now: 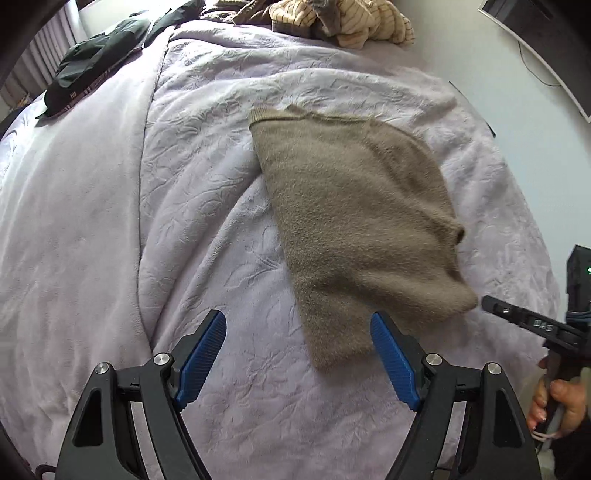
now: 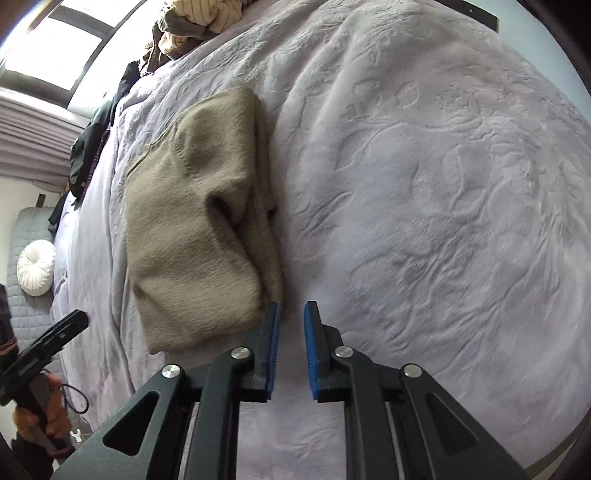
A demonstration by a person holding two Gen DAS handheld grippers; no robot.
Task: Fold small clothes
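- A lavender bedspread [image 1: 110, 221] with an embossed leaf pattern covers the whole bed and fills both wrist views.
- A pile of unfolded clothes [image 1: 343, 20], striped cream and brown, sits at the far end of the bed; a dark garment [image 1: 92, 62] lies at the far left edge.
- The folded taupe sweater [image 1: 354, 221] lies flat near the middle of the bedspread (fuzzy knit, ribbed hem at its far end), its near corner reaching down between the two grippers.
- The left gripper [image 1: 299, 354] has its jaws wide apart with nothing between them but bedspread; the sweater's near edge lies just beside the inner face of its right blue pad [image 1: 393, 362], and whether it touches I cannot tell.
- The right gripper [image 2: 291, 347] has its jaws narrow, a slim gap between the blue pads, with only bedspread in the gap; the sweater's near right corner lies against the outer side of its left finger.
- A hand [image 1: 554, 402] grips the right gripper's handle at the near right edge of the left wrist view.
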